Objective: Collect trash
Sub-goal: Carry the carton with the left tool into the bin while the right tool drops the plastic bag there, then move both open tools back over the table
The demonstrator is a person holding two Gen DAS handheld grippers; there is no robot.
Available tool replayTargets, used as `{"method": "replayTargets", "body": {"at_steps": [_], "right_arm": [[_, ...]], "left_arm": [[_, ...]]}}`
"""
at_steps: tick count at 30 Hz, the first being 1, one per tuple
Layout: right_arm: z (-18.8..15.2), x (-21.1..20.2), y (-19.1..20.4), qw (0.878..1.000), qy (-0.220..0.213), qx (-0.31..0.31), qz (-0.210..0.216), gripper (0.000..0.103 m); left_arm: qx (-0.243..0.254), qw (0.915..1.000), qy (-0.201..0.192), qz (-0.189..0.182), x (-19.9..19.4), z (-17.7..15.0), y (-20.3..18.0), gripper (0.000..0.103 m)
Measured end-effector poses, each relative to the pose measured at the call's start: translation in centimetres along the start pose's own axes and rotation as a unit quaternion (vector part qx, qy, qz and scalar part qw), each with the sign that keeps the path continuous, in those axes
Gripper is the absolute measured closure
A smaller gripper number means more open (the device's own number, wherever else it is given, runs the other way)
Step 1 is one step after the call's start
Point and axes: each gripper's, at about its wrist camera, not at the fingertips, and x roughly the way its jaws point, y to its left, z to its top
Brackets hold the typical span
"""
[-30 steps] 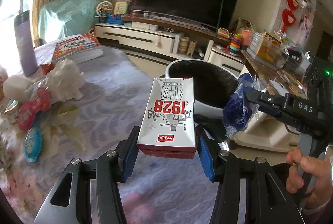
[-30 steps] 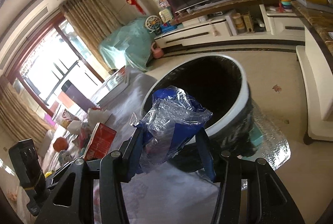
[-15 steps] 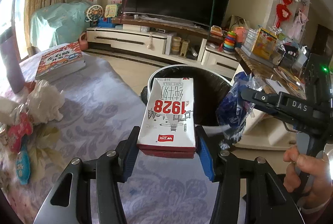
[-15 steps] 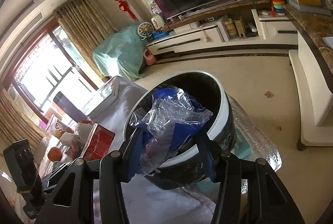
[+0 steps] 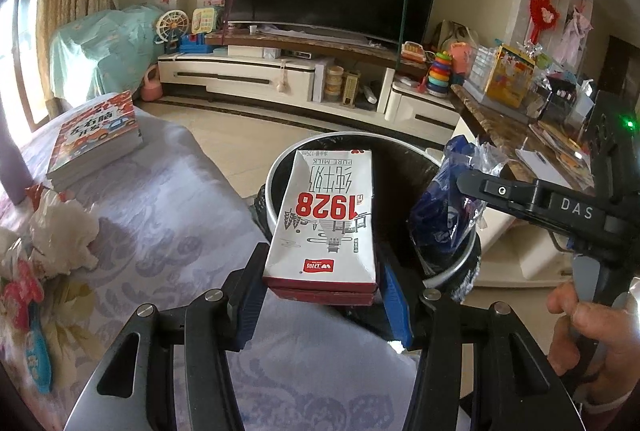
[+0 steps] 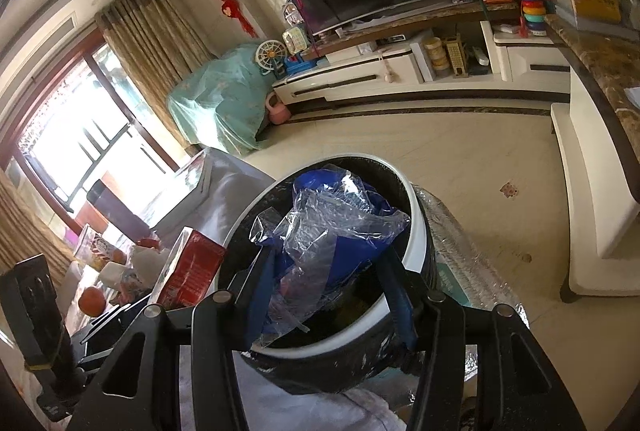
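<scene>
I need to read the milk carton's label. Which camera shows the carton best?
The left wrist view: the milk carton fills the centre, printed face up, between the left gripper pads, over the trash bin. The right wrist view catches only its red side at the left, partly hidden.

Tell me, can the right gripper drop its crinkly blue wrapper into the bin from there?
Probably yes. The right gripper holds the blue wrapper right over the open mouth of the trash bin, and nothing sits between them. The milk carton hangs off to one side.
</scene>
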Motion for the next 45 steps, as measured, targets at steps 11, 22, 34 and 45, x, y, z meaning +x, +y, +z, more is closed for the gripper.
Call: {"method": "replayTargets", "body": {"at_steps": [11,22,34,45], "right_arm": [[1.0,1.2,-0.6,1.000,0.014,-0.006,-0.009,0.049],[1.5,1.6,-0.9,1.000,0.020,-0.004,-0.011,0.048],[1.9,1.5,-1.1,1.000,0.020,0.007,-0.009,0.025],[-0.5,0.1,1.2,1.000,0.015,-0.001,0.011,0.016]], "left_arm": [[0.005,1.0000,0.006,0.000,1.7,1.6,-0.6,0.052],[0.002,0.9999,0.012,0.002,2.9,2.4,-1.0,0.052],[-0.015,0.9997,0.019,-0.001,3.0,2.5,-0.8,0.041],[-0.057,0.9982,0.003,0.016,-1.7,-2.2,1.3,0.033]]}}
